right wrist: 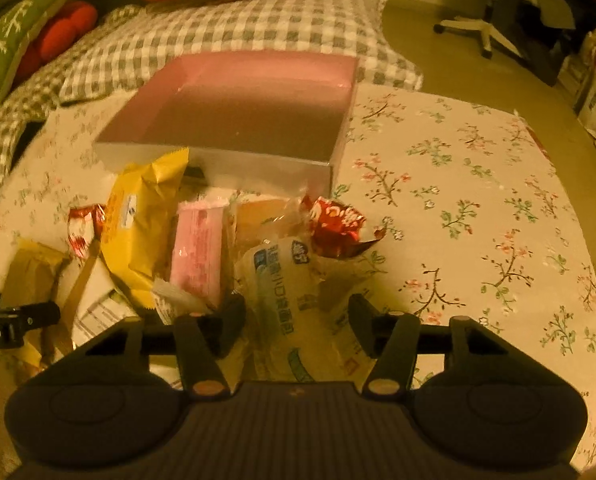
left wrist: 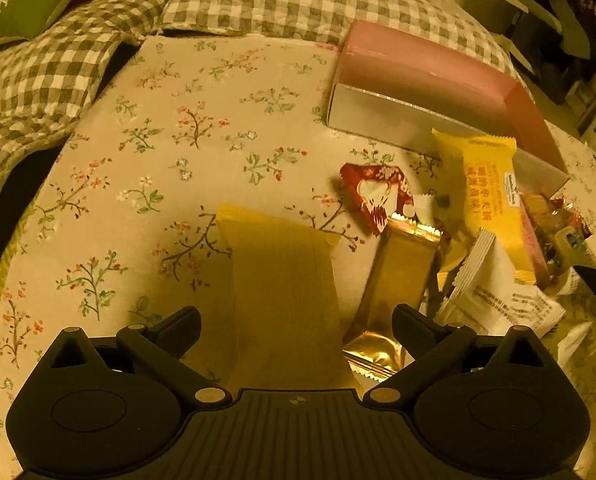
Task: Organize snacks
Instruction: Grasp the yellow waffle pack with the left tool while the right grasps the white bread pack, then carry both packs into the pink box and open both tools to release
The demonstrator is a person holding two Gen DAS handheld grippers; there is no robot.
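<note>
While both grippers point down at the floral cloth (right wrist: 477, 200), we see the left gripper (left wrist: 296, 330) spread wide over a flat yellow packet (left wrist: 282, 280), pads clear of it. The right gripper (right wrist: 296, 322) is partly closed astride a clear bread packet (right wrist: 286, 292); whether its pads press, we can't tell. Snack pile sits just in front of the open pink box (right wrist: 250, 112): big yellow pack (right wrist: 142, 232), pink bar (right wrist: 196, 256), red wrapper (right wrist: 337, 226), gold bar (left wrist: 397, 276).
</note>
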